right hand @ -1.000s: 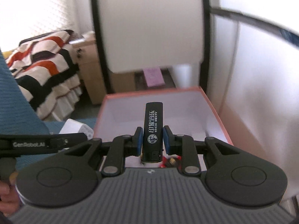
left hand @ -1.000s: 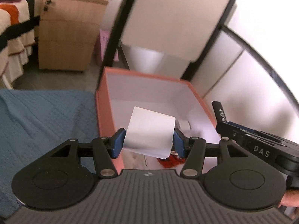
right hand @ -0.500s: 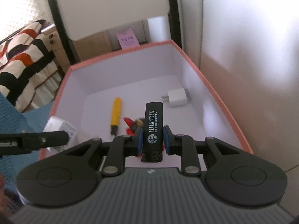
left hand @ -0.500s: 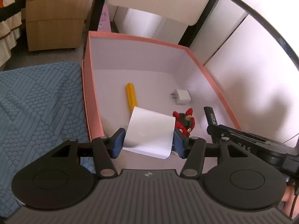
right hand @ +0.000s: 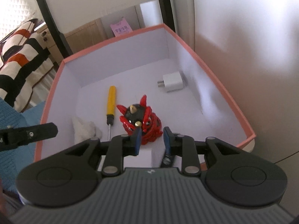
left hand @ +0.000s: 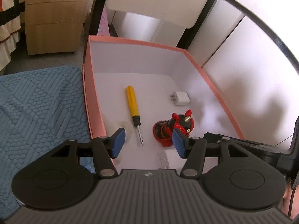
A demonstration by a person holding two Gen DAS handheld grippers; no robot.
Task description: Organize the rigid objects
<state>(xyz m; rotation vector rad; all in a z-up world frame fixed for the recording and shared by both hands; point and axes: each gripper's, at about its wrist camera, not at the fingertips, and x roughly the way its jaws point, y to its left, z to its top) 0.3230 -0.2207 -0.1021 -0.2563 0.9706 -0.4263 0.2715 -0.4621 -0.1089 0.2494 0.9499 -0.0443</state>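
Both tools hang over the pink box (left hand: 97,97), left tool (left hand: 147,144) apart and empty, right tool (right hand: 151,140) opening with nothing between, so the dropped items join the screwdriver (left hand: 133,104), charger (right hand: 172,81) and figurine (right hand: 142,120).

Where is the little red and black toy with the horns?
The red and black toy stands on the floor of the pink box. In the right wrist view it is just ahead of the right claw, with the yellow screwdriver on its left and the white charger behind.
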